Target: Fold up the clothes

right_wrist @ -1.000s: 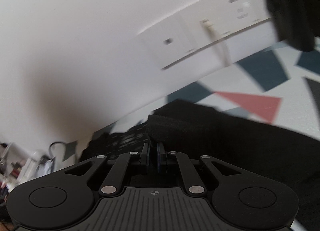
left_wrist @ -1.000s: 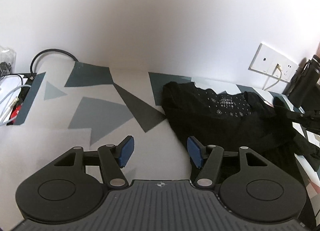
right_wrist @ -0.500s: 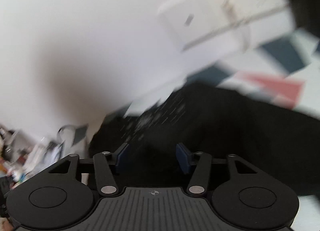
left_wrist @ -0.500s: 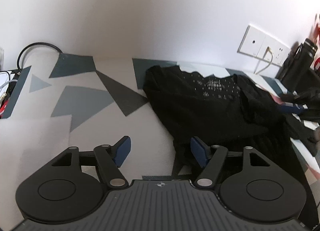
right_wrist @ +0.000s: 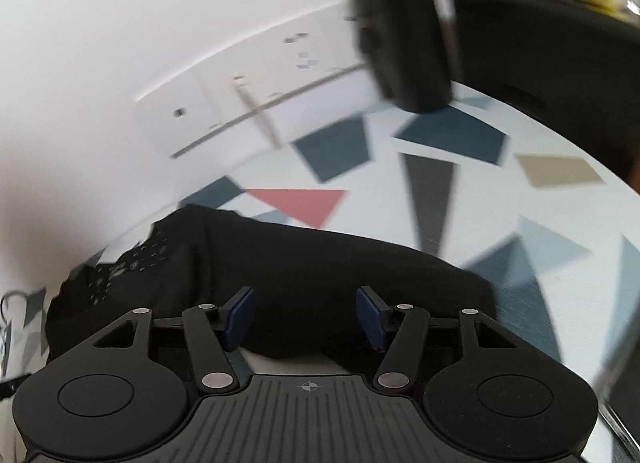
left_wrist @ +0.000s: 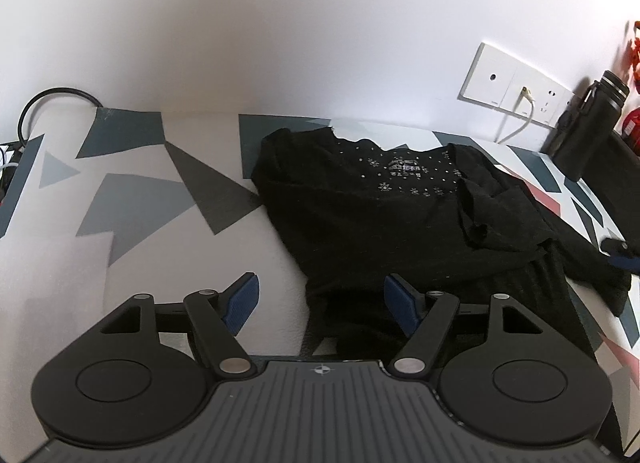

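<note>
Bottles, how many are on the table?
1. A black bottle stands upright at the far right of the table, near the wall sockets, beyond the black garment. Others may sit out of view.

No legible text appears in either view. The black garment bears a pale studded motif on its chest whose central band may be lettering, but it is too small to read. The wall socket panel shows tiny marks under its outlets, also unreadable. The right wrist view is blurred by motion.
</note>
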Available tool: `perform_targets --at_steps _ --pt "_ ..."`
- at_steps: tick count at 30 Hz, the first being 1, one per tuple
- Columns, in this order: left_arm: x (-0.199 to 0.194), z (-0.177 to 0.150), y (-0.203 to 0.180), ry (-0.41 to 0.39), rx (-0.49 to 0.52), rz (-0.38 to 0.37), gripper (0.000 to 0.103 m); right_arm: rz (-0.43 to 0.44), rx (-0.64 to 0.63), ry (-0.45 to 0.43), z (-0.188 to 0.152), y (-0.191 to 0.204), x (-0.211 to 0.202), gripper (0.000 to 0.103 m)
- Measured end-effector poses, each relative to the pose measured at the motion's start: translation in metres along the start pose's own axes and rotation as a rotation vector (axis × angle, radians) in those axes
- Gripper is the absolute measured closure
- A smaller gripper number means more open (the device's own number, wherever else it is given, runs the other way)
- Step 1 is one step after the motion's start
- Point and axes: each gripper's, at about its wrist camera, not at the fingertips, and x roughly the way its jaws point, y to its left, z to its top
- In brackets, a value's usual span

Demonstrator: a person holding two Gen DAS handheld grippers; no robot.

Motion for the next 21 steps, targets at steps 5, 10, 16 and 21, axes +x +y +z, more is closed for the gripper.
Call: perform_targets --at_steps 5,10,16,21 --pt "-0.004 -0.003 0.001 -0.003 -0.026 0.028 0.029 -0.023 -0.173 -0.001 0.000 0.058 0.039 0.022" --pt "-0.007 -0.014 0.012 0.010 -0.070 0.072 0.027 -0.063 -0.358 -0.003 -0.002 0.120 0.083 0.012" --pt "-0.009 -0.027 0.023 0.024 -0.126 0.093 0.027 -0.047 -0.481 0.059 -0.019 0.143 0.114 0.011" --pt "-0.004 -0.030 0.021 0.032 -0.130 0.086 0.026 -0.006 -0.453 0.075 -0.016 0.138 0.113 0.006"
